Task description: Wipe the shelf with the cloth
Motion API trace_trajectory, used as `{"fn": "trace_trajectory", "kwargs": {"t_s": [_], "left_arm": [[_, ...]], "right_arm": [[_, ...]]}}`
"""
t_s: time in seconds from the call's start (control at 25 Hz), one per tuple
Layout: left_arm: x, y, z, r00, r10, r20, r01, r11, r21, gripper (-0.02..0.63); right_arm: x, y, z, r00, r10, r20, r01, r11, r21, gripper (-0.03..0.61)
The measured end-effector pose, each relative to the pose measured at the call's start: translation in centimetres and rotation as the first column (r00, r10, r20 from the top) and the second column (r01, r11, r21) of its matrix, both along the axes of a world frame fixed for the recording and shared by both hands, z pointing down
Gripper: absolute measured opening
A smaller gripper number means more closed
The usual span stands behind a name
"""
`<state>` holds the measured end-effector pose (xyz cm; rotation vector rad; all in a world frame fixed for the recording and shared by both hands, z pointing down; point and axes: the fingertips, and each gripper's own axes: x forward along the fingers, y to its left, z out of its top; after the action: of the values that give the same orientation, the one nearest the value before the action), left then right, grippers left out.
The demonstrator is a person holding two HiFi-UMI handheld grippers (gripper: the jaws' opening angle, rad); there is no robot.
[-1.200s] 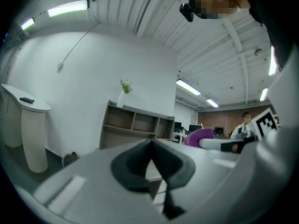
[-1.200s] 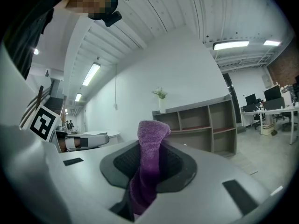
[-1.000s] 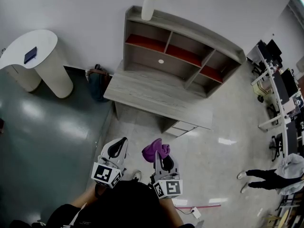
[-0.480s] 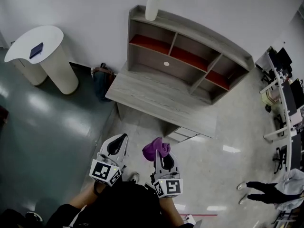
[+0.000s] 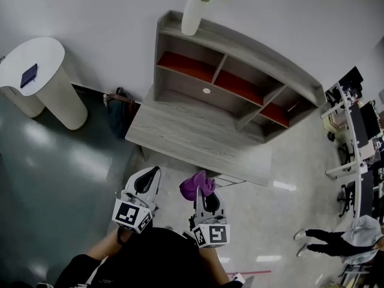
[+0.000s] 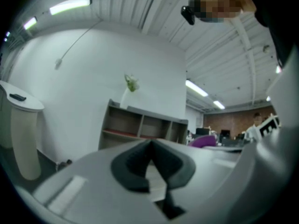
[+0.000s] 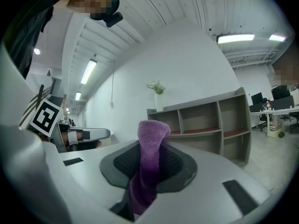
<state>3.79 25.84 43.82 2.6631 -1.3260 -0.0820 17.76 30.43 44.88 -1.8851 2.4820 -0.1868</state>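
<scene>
A grey wooden shelf unit [image 5: 234,71] with red inner boards stands against the white wall, with a wide desk top [image 5: 192,131] in front of it. It also shows in the left gripper view as the shelf [image 6: 140,127] and in the right gripper view as the shelf [image 7: 205,122]. My right gripper [image 5: 206,198] is shut on a purple cloth [image 5: 198,186], whose bunched end [image 7: 149,162] sticks up between the jaws. My left gripper [image 5: 146,185] is shut with nothing in it. Both hang short of the desk's front edge.
A white vase [image 5: 192,14] with green sprigs stands on the shelf's top left end. A white round table [image 5: 36,83] holding a dark object is at the left. A bag [image 5: 117,110] lies by the desk's left side. Office desks and a standing person [image 5: 345,236] are at the right.
The view has shifted: the shelf and desk now lie closer to both grippers. The grippers keep their pose, and the cloth stays held in the right one.
</scene>
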Motion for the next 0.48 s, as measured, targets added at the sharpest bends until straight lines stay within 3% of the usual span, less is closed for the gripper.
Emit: {"fn": "trace_trajectory", "kwargs": {"t_s": [0.48], "left_arm": [[-7.3, -15.2, 1.6, 0.998, 0.054, 0.019, -0.053, 0.997, -0.047, 0.005]], "right_arm": [[-4.7, -15.0, -0.5, 0.993, 0.114, -0.038, -0.115, 0.993, -0.006, 0.071]]}}
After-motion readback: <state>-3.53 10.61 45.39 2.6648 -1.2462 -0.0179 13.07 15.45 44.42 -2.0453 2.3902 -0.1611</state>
